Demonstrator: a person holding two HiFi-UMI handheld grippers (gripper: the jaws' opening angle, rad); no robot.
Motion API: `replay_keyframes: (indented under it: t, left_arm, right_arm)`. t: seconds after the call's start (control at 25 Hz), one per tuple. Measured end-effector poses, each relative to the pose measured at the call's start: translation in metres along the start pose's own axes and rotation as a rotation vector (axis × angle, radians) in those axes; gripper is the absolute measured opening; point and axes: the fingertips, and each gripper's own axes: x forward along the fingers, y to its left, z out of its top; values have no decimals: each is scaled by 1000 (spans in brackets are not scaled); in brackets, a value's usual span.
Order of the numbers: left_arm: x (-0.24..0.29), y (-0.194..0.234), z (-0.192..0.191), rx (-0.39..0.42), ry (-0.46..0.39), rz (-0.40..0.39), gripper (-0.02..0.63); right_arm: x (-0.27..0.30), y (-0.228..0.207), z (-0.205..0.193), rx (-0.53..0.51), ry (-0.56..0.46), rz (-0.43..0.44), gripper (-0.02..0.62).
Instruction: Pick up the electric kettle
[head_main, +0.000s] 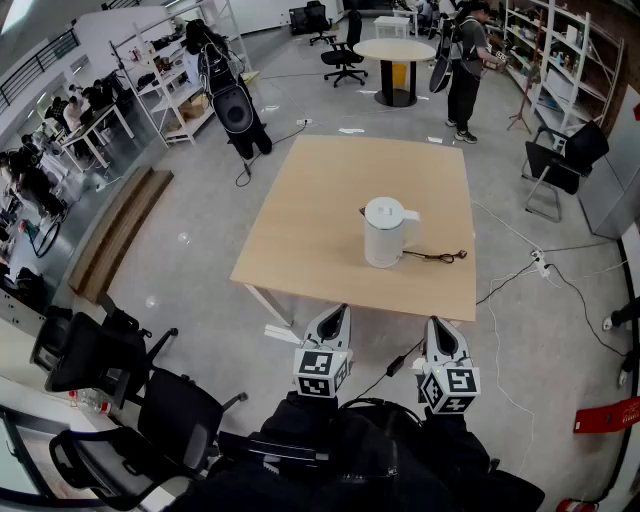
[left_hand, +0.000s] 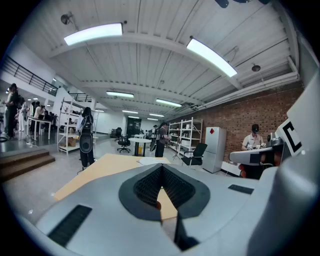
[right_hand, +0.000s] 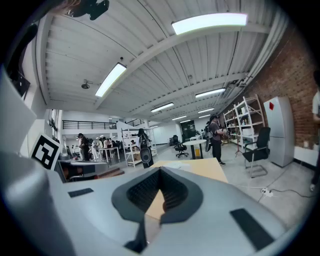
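A white electric kettle (head_main: 385, 232) stands upright with its lid on, toward the near right of the light wooden table (head_main: 320, 210). My left gripper (head_main: 338, 311) and my right gripper (head_main: 437, 323) hover side by side just short of the table's near edge, both aimed at the table and well short of the kettle. Each has its jaws together with nothing between them, as the left gripper view (left_hand: 161, 166) and the right gripper view (right_hand: 159, 170) also show. In both gripper views the jaws hide most of the tabletop, and I cannot make out the kettle clearly there.
A black cord (head_main: 438, 257) lies on the table right of the kettle. Black office chairs (head_main: 100, 350) crowd the floor at the lower left. A power strip (head_main: 540, 262) and cables lie on the floor at the right. A person (head_main: 466, 70) stands far back by a round table (head_main: 395, 50).
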Motion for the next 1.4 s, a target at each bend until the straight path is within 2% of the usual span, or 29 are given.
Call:
replay_keyframes:
  t: [0.4,0.84,1.4]
  left_arm:
    - [5,-11,-4,-3,4,3,0]
    - [-1,-19,-8,-6,-2,36,0]
    - [-9,-39,-18,-34,4,37,0]
  right_arm:
    - [-3,-1,3,-9,-12,42,2]
    - [-9,-13,1,-30,-17,34,2]
    - [-22,-17,-14,-67,42,80,2]
